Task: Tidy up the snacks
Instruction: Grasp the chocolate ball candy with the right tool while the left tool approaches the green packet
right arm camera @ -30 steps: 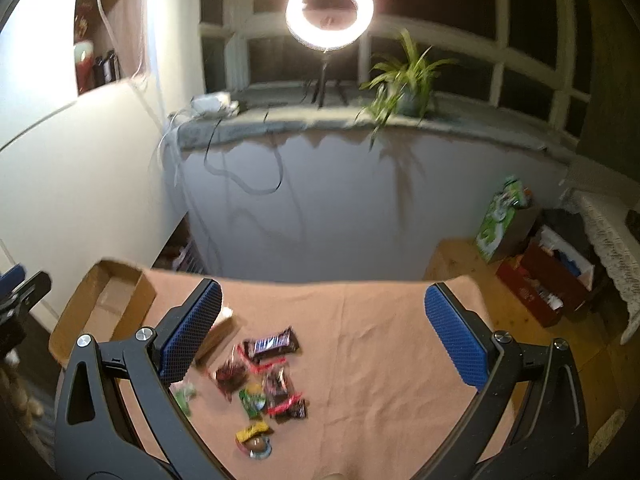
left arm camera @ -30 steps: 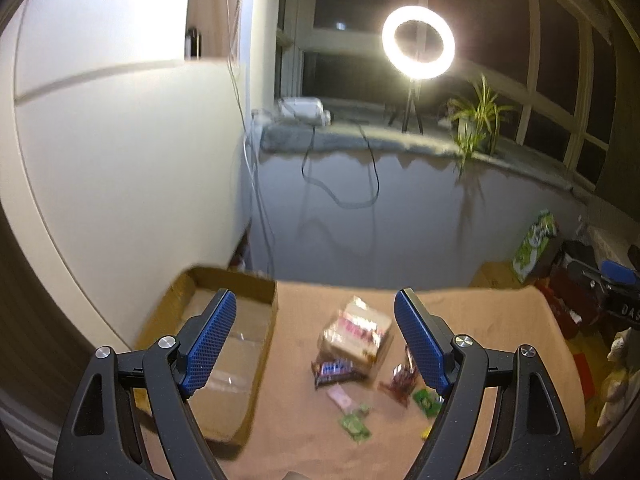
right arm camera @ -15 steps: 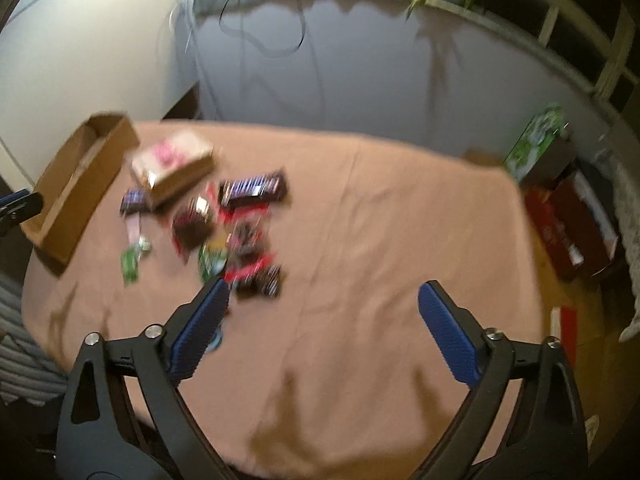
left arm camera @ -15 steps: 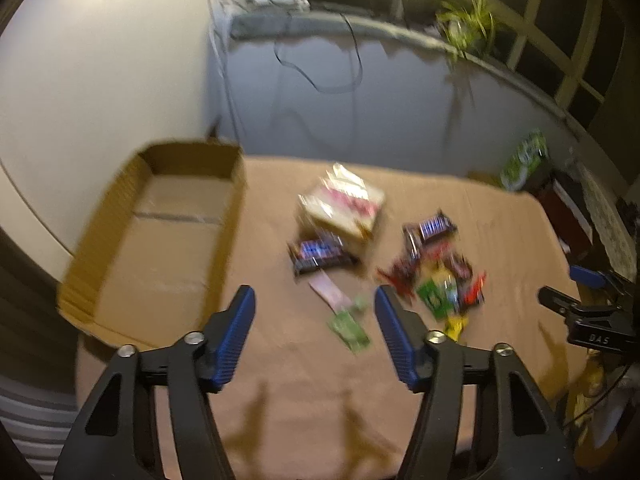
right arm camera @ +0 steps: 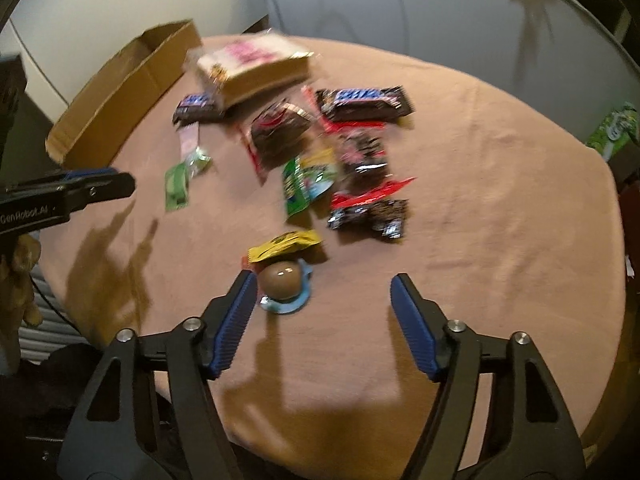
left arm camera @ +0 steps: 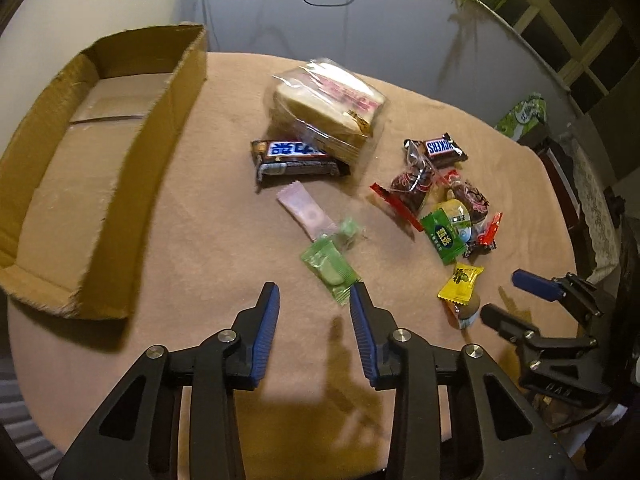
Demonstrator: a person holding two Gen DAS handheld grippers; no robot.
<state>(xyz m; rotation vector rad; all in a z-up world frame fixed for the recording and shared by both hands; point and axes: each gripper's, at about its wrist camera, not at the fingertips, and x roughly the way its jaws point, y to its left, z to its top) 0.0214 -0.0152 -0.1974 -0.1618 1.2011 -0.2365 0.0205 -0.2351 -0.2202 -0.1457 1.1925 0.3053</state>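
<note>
Several wrapped snacks lie scattered on a tan-covered table (left arm camera: 208, 240). An open cardboard box (left arm camera: 80, 152) sits at the left. A bagged sandwich (left arm camera: 328, 100) rests on a Snickers bar (left arm camera: 296, 158). My left gripper (left arm camera: 314, 300) is open and empty, hovering just short of a green candy packet (left arm camera: 328, 266). My right gripper (right arm camera: 322, 292) is open and empty above the table. A brown chocolate egg on a blue base (right arm camera: 282, 282) lies beside its left finger (right arm camera: 236, 316), with a yellow packet (right arm camera: 284, 244) just beyond.
A pile of dark, red and green packets (right arm camera: 340, 152) lies mid-table, with a second Snickers bar (right arm camera: 364, 104) behind it. A pink wrapper (left arm camera: 306, 210) lies near the green packet. The right gripper also shows in the left wrist view (left arm camera: 516, 296). A wall with cables stands behind the table.
Both views have tilted down from the window and ring light to the table and moved closer to the snacks. The left gripper's jaws have narrowed; the right gripper stays wide open.
</note>
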